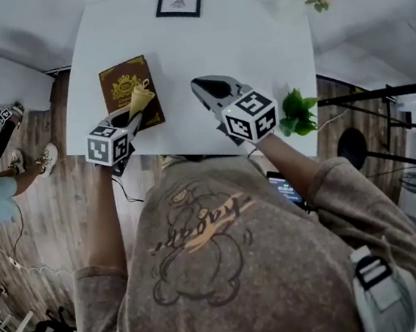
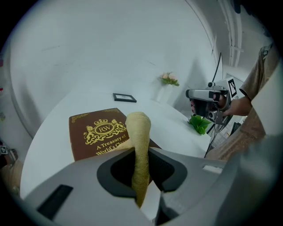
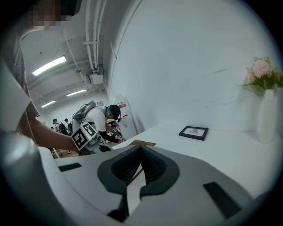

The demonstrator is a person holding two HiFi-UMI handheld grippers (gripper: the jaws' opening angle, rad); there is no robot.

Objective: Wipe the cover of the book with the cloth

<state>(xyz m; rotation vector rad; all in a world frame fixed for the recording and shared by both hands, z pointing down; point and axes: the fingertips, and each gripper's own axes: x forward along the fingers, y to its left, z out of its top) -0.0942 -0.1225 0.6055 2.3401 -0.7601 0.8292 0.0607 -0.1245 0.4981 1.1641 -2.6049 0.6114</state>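
Cloth pinched in my left gripper [image 2: 140,155], book straight ahead and under its tip.

My left gripper's jaws are closed tight on the yellow cloth [image 2: 138,132], which sticks out forward in a rolled tongue past the tips. Just beyond it the brown book [image 2: 93,132] lies flat on the white table [image 1: 252,42], cover up. Its long axis runs away from me, roughly in line with this gripper. In the head view the cloth's free end sits over the near right part of the cover. I can't tell whether it touches yet. I judge the wipe needs a small drop, then strokes along the book's length. My right gripper [image 1: 207,87] hangs well to the right of the book above bare table, jaws together on nothing, so the left is clearly the nearer one.
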